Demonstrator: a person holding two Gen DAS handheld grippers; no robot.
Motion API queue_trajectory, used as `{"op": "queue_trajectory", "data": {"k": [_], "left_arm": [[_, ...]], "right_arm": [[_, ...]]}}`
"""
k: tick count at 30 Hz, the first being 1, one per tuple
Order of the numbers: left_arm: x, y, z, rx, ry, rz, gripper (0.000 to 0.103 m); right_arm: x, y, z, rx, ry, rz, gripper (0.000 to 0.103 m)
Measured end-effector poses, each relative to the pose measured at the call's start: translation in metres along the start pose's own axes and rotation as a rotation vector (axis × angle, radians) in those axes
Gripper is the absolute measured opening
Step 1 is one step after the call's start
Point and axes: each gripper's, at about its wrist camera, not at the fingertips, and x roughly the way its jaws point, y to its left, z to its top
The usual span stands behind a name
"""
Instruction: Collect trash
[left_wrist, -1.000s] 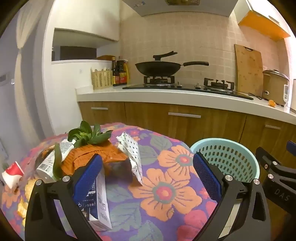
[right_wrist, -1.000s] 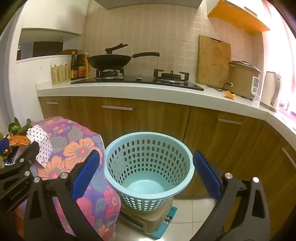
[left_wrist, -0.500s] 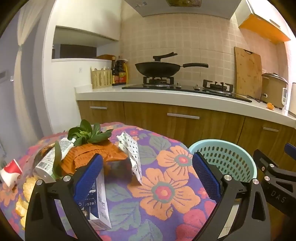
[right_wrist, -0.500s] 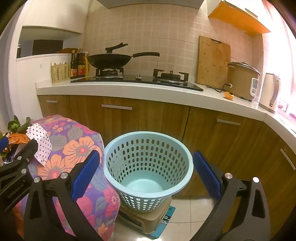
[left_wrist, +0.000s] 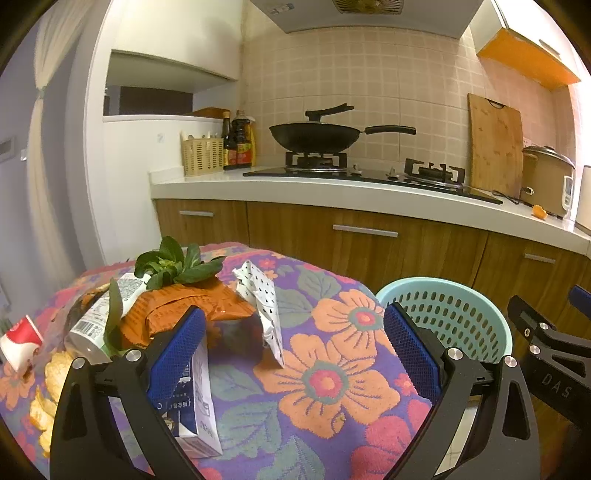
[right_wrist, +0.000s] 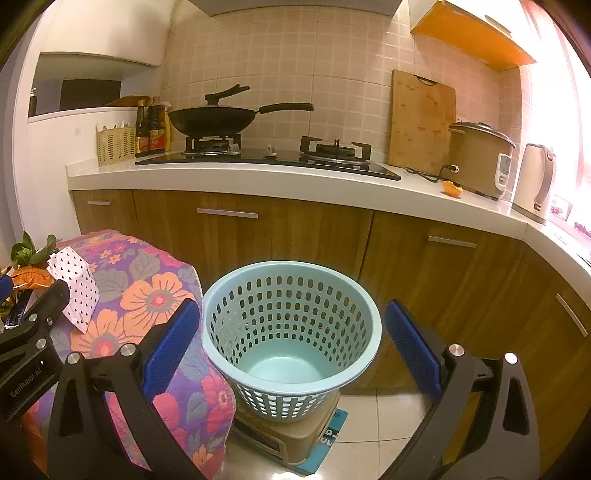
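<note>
Kitchen, flowered tablecloth (left_wrist: 332, 376) heaped with trash beside the empty blue basket (right_wrist: 291, 325); nothing collected yet, left gripper (left_wrist: 291, 354) and right gripper (right_wrist: 291, 350) both spread and empty; next, likely closing on the white dotted wrapper (left_wrist: 266, 302) nearest the basket.

wok (right_wrist: 216, 120) on L burner | cutting board (right_wrist: 421, 122) vs tile wall | rice cooker (right_wrist: 480, 158) + kettle (right_wrist: 535, 182) on counter R | sauce btls (right_wrist: 149, 127) by wicker basket (right_wrist: 115, 144)
</note>
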Motion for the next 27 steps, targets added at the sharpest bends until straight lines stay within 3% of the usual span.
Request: {"op": "queue_trajectory", "data": {"k": [27], "left_arm": [[0.0004, 0.0006, -0.0021, -0.001, -0.007, 0.001, 0.094]], "right_arm": [[0.0019, -0.0042, 0.0, 0.018, 0.007, -0.012, 0.095]]}}
